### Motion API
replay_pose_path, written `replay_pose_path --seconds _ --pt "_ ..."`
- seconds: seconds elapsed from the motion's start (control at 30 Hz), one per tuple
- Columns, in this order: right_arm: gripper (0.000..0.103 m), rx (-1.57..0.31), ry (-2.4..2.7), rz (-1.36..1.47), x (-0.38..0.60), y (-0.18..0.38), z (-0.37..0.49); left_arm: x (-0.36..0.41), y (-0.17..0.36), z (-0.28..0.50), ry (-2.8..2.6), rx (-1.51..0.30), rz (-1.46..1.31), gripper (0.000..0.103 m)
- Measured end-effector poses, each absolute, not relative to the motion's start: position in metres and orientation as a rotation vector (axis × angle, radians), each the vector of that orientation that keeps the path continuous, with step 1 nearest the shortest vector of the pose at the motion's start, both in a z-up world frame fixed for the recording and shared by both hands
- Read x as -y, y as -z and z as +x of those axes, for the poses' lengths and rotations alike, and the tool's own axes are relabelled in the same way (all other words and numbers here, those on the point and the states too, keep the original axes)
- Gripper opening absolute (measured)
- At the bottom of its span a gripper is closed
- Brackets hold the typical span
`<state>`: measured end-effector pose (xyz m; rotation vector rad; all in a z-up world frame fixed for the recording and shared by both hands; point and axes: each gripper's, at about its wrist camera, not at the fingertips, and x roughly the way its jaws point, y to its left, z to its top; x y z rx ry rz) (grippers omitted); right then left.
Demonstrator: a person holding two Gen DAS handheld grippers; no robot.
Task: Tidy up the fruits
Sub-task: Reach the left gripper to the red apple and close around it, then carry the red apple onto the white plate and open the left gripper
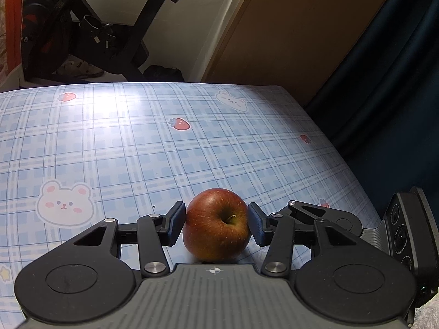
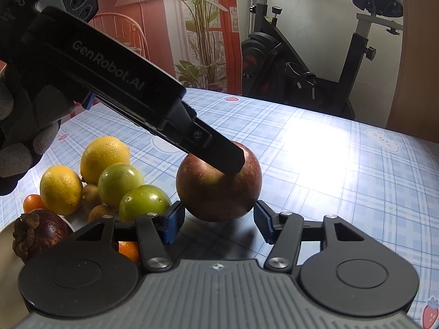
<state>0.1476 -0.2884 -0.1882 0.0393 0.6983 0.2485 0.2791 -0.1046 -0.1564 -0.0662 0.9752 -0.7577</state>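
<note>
My left gripper [image 1: 216, 223] sat low in the left wrist frame with its blue pads [image 1: 177, 220] pressed on either side of a red apple [image 1: 218, 224], which rested on the blue checked tablecloth [image 1: 137, 142] at lower centre, stem dimple turned toward the camera. In the right wrist frame the same apple [image 2: 208, 192] lay at the centre, with my left gripper's finger [image 2: 219, 153] reaching down across it from the upper left, my gloved hand [image 2: 24, 131] at the left edge. My right gripper [image 2: 218, 219] stood partly open just in front of the apple, pads flanking its near base, holding nothing. At lower left a plate [image 2: 8, 246] held two lemons [image 2: 61, 189], two green fruits [image 2: 119, 181], a mangosteen [image 2: 41, 234] and small oranges [image 2: 33, 203].
</note>
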Motion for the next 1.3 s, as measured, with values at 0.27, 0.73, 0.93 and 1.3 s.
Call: replay_pose_path --seconds 0.27,0.73,0.93,1.3 --pt "0.058 -0.699 -0.234 0.016 0.284 0.167 0.13 0.104 0.136 0.253 0.782 -0.952 -0.046 0.052" --pt "0.058 -0.742 -0.262 -0.03 0.249 0.135 0.058 0.084 0.118 0.167 0.816 -0.952 -0.08 0.052" --pt "0.058 -0.776 -0.278 -0.044 0.23 0.133 0.03 0.069 0.122 0.131 0.82 -0.978 -0.108 0.052" --pt "0.058 -0.85 -0.354 -0.055 0.187 0.144 0.012 0.031 0.138 0.106 0.789 -1.033 -0.104 0.053"
